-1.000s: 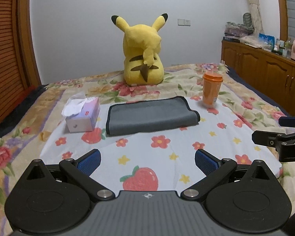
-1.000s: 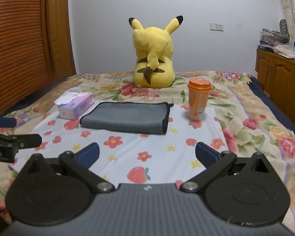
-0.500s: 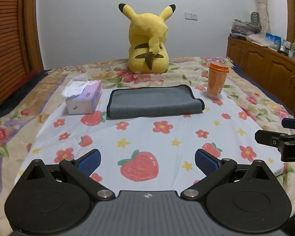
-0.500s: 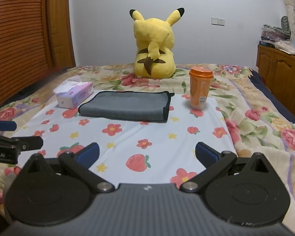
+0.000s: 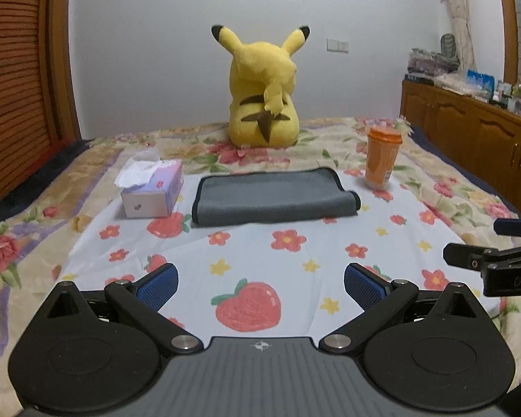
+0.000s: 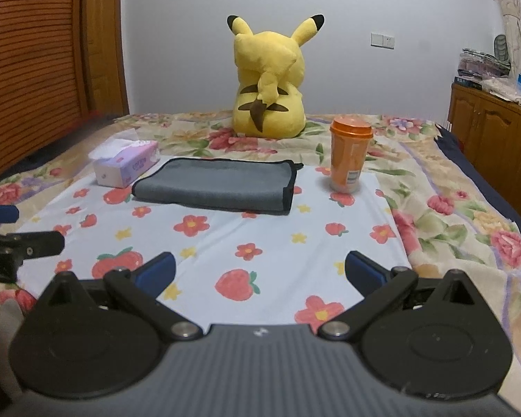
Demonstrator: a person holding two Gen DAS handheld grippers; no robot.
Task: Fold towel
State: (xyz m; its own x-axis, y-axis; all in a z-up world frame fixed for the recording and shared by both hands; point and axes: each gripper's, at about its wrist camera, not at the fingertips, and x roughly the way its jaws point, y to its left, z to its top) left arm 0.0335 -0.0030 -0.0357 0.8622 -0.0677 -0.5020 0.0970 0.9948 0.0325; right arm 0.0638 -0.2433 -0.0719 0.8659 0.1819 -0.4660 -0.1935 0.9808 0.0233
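A grey towel [image 5: 271,196] with a black hem lies folded flat on the flowered sheet, well ahead of both grippers; in the right wrist view the towel [image 6: 215,186] sits left of centre. My left gripper [image 5: 260,283] is open with nothing between its blue pads, low over the sheet near the bed's front. My right gripper [image 6: 258,271] is open and empty too. Each gripper shows at the edge of the other's view: the right gripper [image 5: 496,246] at the right, the left gripper [image 6: 10,229] at the left.
A tissue box [image 5: 153,191] stands left of the towel and an orange lidded cup [image 5: 382,160] to its right. A yellow plush toy [image 5: 264,97] sits behind at the wall. Wooden cabinets [image 5: 476,139] run along the right, a slatted wooden panel [image 5: 14,87] along the left.
Both grippers have drawn back and dropped lower over the sheet, so the towel looks farther off and flatter. Both stayed open. The towel has not moved.
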